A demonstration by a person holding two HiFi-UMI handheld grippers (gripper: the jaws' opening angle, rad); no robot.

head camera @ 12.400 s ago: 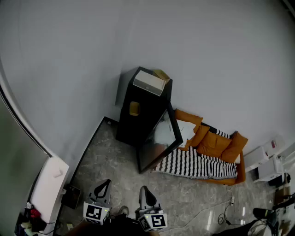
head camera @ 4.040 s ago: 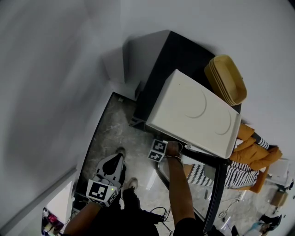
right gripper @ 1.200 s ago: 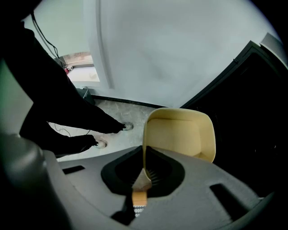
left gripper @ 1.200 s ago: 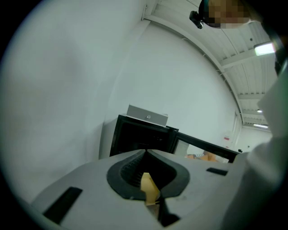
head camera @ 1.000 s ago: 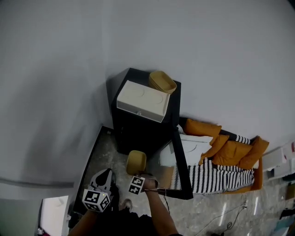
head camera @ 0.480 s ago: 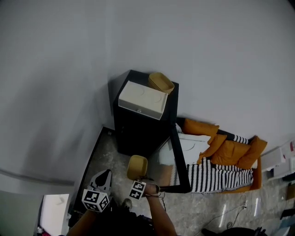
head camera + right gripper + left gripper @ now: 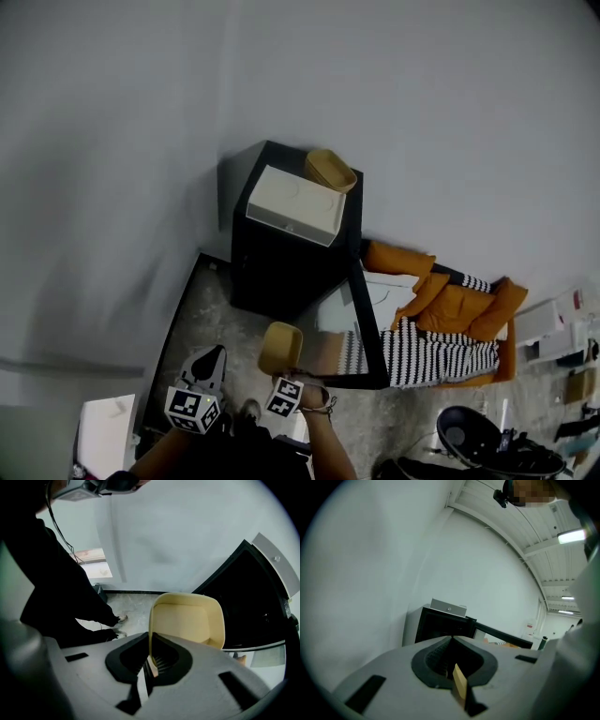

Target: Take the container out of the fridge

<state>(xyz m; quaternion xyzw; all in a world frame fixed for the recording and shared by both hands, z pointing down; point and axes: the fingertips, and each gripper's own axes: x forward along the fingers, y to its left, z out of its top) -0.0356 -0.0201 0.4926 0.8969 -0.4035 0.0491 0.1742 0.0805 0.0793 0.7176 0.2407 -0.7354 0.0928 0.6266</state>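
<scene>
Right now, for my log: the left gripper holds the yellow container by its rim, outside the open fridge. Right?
No: the right gripper holds the yellow container by its rim, outside the open fridge. The right gripper view shows its jaws clamped on that rim; the left gripper is empty.

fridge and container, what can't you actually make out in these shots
- fridge interior: black shadow in both gripper views. The head view shows only its top and the open door, so shelves or contents cannot be told.
- container: its near edge is hidden behind the right gripper, which is clamped on its rim. It is tiny in the head view.
- dark gear at the head view's bottom right: cut off by the edge.
</scene>
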